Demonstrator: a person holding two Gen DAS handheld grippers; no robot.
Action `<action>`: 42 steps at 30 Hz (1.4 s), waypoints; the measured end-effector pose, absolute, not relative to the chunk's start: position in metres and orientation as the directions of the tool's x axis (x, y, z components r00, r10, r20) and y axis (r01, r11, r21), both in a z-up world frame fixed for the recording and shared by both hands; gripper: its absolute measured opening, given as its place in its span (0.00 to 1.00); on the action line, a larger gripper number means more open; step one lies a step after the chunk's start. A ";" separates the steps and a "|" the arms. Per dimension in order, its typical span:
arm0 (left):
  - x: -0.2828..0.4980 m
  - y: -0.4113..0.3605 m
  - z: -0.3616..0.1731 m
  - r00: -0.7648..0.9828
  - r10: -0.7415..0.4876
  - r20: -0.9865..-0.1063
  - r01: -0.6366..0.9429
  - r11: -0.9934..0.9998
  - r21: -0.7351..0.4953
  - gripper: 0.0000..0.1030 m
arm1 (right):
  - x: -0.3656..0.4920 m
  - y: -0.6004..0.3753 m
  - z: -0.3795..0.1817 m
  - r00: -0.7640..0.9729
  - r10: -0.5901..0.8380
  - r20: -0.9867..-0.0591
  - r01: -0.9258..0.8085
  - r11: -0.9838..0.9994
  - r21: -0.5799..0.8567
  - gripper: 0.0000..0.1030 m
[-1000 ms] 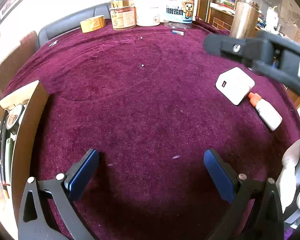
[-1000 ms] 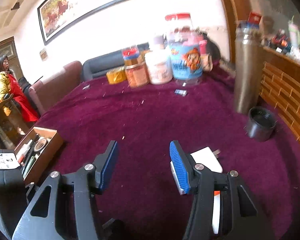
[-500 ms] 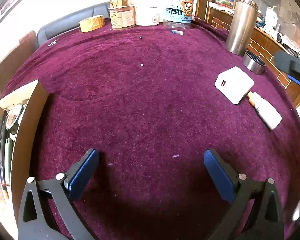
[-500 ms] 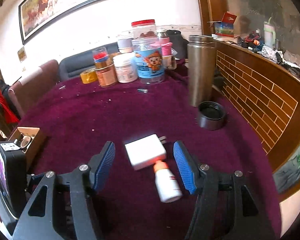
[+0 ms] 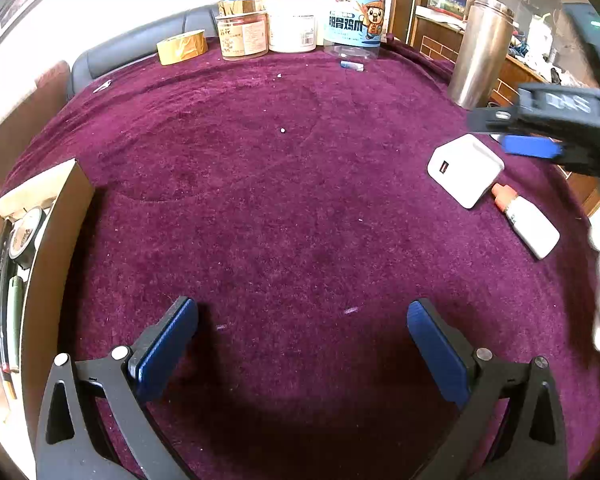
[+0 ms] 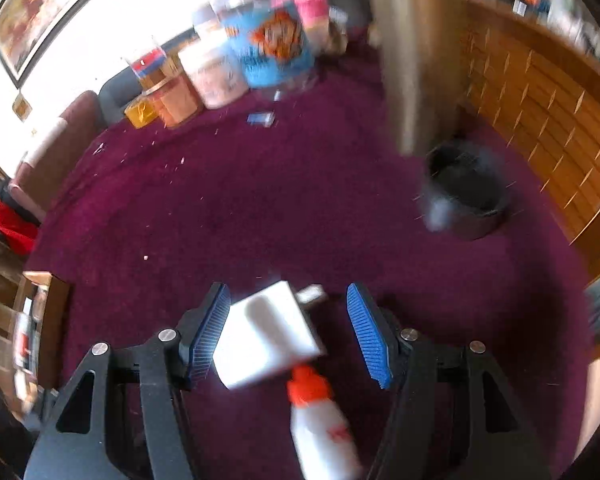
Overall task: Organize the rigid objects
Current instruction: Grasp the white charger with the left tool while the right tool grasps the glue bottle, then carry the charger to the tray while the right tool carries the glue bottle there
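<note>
A white USB charger lies on the purple cloth at the right, with a small white glue bottle with an orange cap beside it. My right gripper is open, its blue pads on either side of the charger; the glue bottle lies just behind it. The right gripper also shows in the left wrist view, above the charger. My left gripper is open and empty over bare cloth near the front edge.
A cardboard box with several small items stands at the left edge. Jars, a tape roll and a steel flask stand along the back. A black lid lies by the flask.
My right gripper has moved down and forward over the charger, which now sits between its open pads. My left gripper has not moved.
</note>
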State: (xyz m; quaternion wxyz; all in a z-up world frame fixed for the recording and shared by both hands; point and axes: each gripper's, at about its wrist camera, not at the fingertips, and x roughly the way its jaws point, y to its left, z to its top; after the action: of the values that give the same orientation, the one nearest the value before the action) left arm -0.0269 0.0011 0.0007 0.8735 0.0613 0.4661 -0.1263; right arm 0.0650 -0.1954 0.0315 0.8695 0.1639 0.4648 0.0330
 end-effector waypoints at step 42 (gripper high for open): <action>-0.015 -0.025 0.008 0.462 -0.270 -0.845 0.520 0.854 0.012 0.66 | 0.005 -0.240 0.020 0.684 0.498 -0.534 -0.064 0.769 0.636 0.62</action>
State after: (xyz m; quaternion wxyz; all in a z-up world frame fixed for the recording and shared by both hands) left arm -0.0152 -0.0250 0.0082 0.8444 0.1352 0.4626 -0.2340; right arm 0.0047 -0.2398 0.0205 0.8676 0.2985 0.3634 0.1618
